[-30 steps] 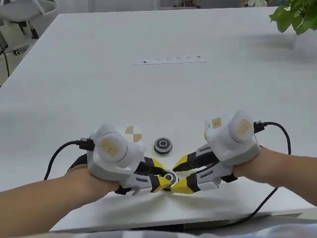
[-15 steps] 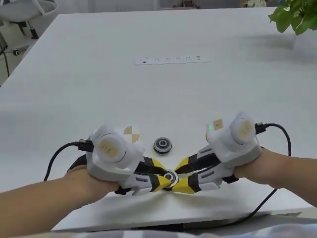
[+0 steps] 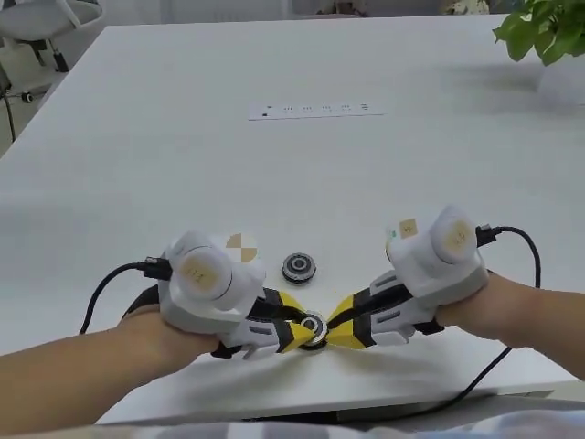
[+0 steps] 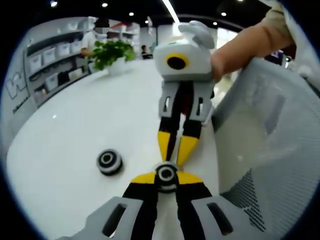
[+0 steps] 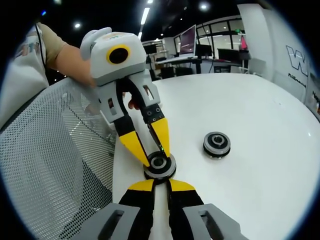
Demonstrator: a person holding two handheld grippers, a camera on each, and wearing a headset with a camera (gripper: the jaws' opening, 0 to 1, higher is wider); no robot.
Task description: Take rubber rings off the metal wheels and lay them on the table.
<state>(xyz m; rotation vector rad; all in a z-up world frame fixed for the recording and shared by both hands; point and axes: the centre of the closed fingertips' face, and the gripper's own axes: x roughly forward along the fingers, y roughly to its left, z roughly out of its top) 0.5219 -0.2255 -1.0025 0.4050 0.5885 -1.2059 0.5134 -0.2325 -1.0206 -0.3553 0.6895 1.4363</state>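
A small metal wheel (image 3: 313,327) with a black rubber ring hangs just above the table's near edge, held between both grippers. My left gripper (image 3: 302,332) comes in from the left, shut on the wheel (image 4: 166,174), one yellow tip on each side. From the right, my right gripper (image 3: 335,331) has its jaws drawn together on the ring at the wheel's edge (image 5: 160,165). A second wheel (image 3: 299,267) with its black ring lies flat on the white table (image 3: 274,174) just beyond; it also appears as a wheel (image 4: 109,161) left of my jaws and a wheel (image 5: 217,144) to the right.
A white socket strip (image 3: 315,111) lies mid-table, far from the work. A potted plant (image 3: 544,32) stands at the far right corner. A round tan and white marker (image 3: 239,242) sits beside the left gripper. A mesh chair (image 5: 55,165) is close below the table's edge.
The right gripper's jaws, apart a second ago, have drawn together on the held wheel's edge, and the gripper has slid slightly lower. The left gripper keeps its hold.
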